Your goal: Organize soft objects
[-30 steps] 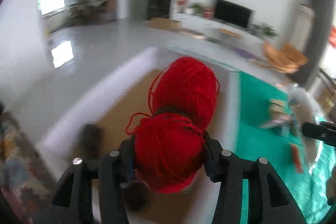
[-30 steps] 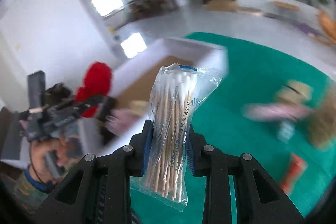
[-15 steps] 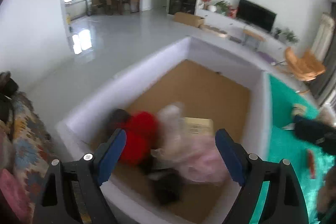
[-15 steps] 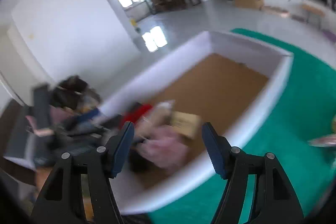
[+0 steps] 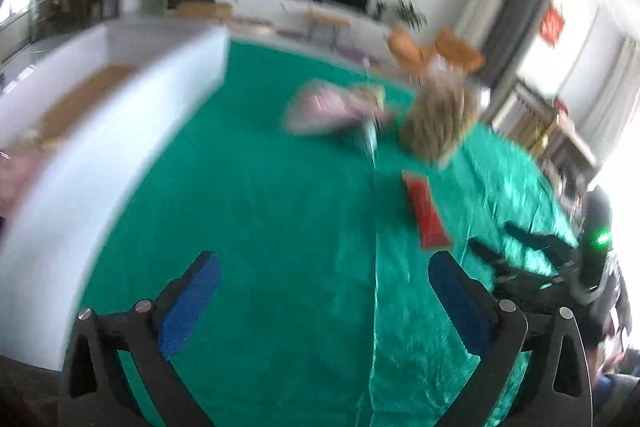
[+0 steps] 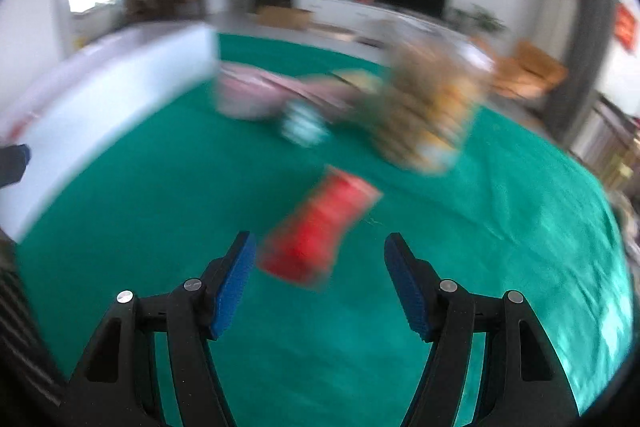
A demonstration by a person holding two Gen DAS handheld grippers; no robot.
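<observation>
Motion blur softens the left wrist view. The left gripper (image 5: 320, 297) has just been opening; its blue fingers (image 5: 188, 301) stand wide with only the green cloth (image 5: 280, 207) of the tabletop between them. The landmark is the white box (image 5: 120, 99), at the left edge of the cloth. Well to its right lie a pink soft bundle (image 5: 320, 109), a tan furry thing (image 5: 438, 119) and, nearer the gripper, a red packet (image 5: 426, 213).

The right wrist view, equally blurred, shows the right gripper (image 6: 318, 281) with fingers (image 6: 234, 281) spread and holding nothing. The red packet (image 6: 320, 227) lies just ahead of them, apart from both pads, well right of the white box (image 6: 112, 99).
</observation>
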